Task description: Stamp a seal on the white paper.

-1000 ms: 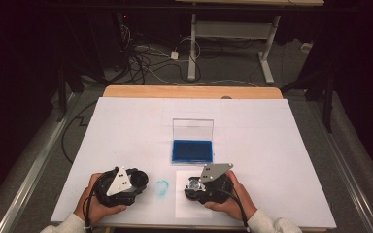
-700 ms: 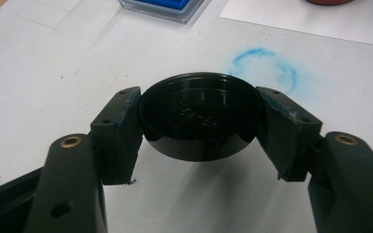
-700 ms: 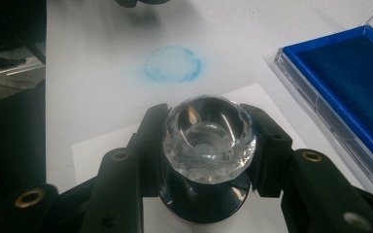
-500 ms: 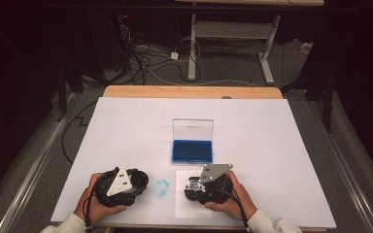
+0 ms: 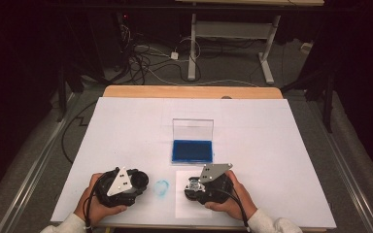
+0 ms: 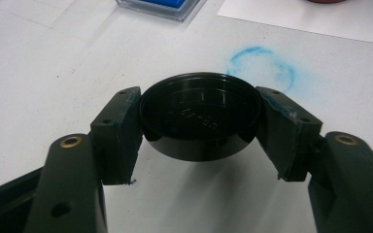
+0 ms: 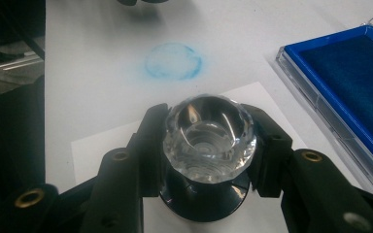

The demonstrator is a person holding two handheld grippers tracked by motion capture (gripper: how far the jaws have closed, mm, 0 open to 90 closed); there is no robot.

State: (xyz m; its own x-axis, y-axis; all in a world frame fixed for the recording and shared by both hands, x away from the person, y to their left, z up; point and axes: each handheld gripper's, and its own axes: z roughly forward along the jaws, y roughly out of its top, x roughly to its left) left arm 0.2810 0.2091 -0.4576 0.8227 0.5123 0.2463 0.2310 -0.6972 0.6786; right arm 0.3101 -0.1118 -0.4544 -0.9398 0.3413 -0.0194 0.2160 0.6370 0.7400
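In the left gripper view my left gripper [image 6: 199, 104] is shut on a round black cap [image 6: 200, 121], held just above the white table. In the right gripper view my right gripper [image 7: 208, 116] is shut on a stamp with a clear faceted knob [image 7: 209, 141] and a black base [image 7: 204, 201], standing over a sheet of white paper [image 7: 102, 141]. An open case with a blue ink pad [image 5: 192, 150] lies just beyond both grippers. From above, the left gripper [image 5: 141, 183] and right gripper [image 5: 193, 187] sit side by side near the front edge.
A smudged blue ring [image 5: 161, 188] marks the table [image 5: 272, 145] between the two grippers. The ink pad's clear lid [image 5: 193, 130] stands upright behind it. Beyond the table's wooden far edge [image 5: 189, 91] are cables and desk legs on the floor.
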